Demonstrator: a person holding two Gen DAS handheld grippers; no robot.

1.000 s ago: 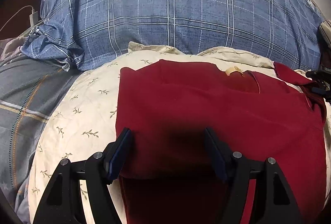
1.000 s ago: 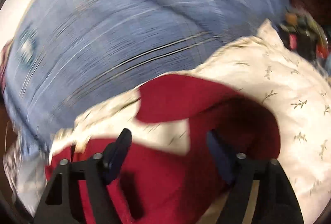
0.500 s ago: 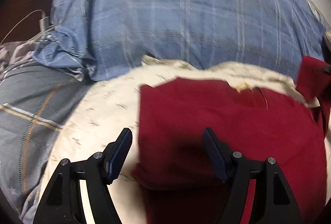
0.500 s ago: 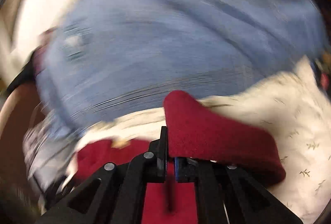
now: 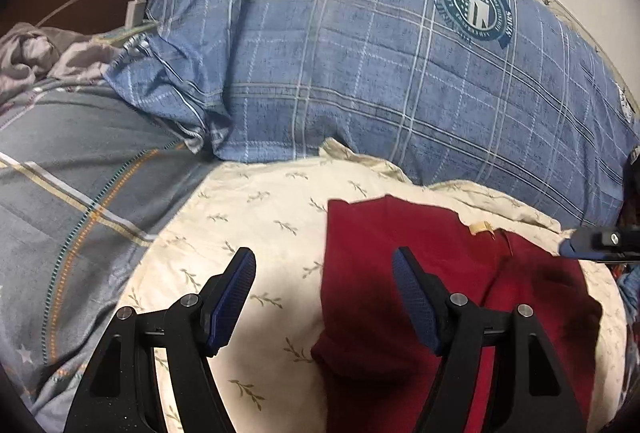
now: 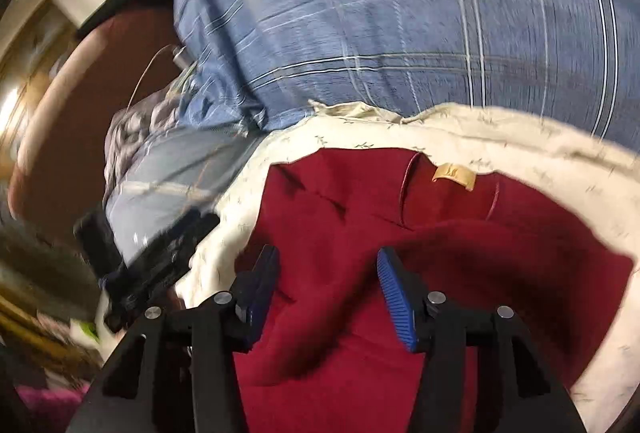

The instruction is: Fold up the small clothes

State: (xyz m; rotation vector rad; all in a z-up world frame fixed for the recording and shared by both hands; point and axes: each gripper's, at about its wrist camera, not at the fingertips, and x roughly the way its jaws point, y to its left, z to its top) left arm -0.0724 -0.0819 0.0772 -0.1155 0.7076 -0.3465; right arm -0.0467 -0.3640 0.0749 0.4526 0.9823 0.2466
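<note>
A dark red shirt [image 5: 460, 297] lies on a cream leaf-print pillow [image 5: 248, 233], its neck label [image 5: 482, 227] at the far edge. My left gripper [image 5: 324, 293] is open and empty, hovering over the shirt's left edge. In the right wrist view the shirt [image 6: 360, 313] has a sleeve folded over its body, with the tan label [image 6: 454, 175] showing. My right gripper [image 6: 326, 285] is open and empty just above the folded part. Its tip also shows at the right edge of the left wrist view [image 5: 600, 243].
A large blue plaid pillow [image 5: 360, 53] with a round emblem lies behind the cream pillow. A grey striped blanket [image 5: 72, 185] lies to the left. A white charger and cable [image 5: 134, 9] sit at the far left, by dark wood.
My right gripper was shut on the red sleeve half a second ago, carried it leftward over the shirt, and has now opened and let it go. My left gripper has shifted left off the shirt.
</note>
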